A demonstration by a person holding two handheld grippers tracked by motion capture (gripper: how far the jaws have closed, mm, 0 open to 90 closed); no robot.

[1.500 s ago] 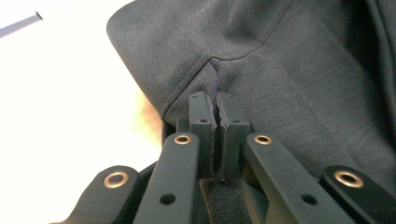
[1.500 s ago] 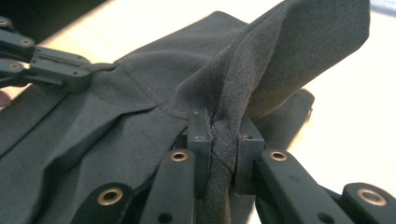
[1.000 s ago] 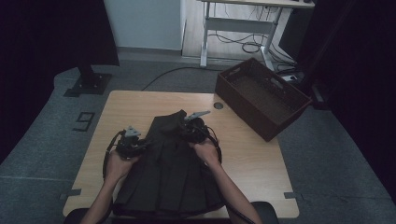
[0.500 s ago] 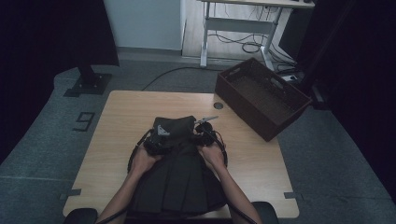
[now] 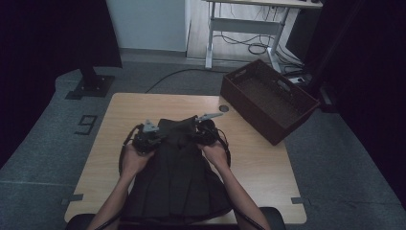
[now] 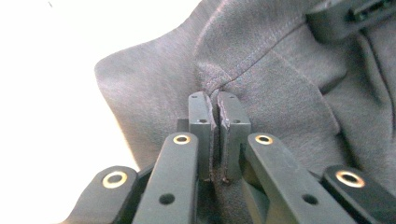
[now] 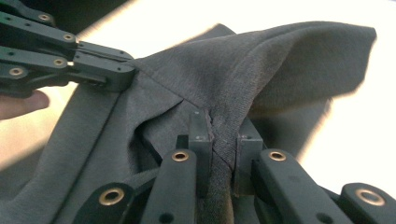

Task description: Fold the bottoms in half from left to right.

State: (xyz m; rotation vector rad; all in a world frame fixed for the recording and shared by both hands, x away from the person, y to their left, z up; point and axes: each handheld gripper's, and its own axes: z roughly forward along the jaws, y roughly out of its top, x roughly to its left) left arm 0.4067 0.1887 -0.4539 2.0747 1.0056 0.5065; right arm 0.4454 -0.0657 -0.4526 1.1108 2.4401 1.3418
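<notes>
We note a dark grey garment [image 5: 177,177] lying on the wooden surface [image 5: 258,163], spread from the near edge, between the person's forearms, up toward the middle. Its far end is bunched and lifted where both tools hold it.

Left gripper [image 5: 146,139]: at the garment's far left corner, in the person's left hand [image 5: 134,160]. In the left gripper view its fingers [image 6: 201,121] are pressed together on a pinch of the cloth [image 6: 261,70], right at a stitched seam; the fabric puckers above the tips. They have just been closing, and the cloth sits between them.

Right gripper [image 5: 206,132]: at the far right corner, in the right hand [image 5: 215,153]. In the right gripper view its fingers [image 7: 201,135] clamp a ridge of the same cloth [image 7: 261,60], which runs down between them as a fold. The fabric rises from this pinch and drapes away to the right. The other tool shows at upper left of that view, its tip against the cloth edge, with a fingertip beside it.

The two grippers stand near each other, with the gathered top of the garment between them.

A dark brown crate [image 5: 268,98] sits at the surface's far right corner, tilted relative to the edge, well apart from the garment. Grey floor surrounds the surface, with a "9" marked at the left [image 5: 86,124].
</notes>
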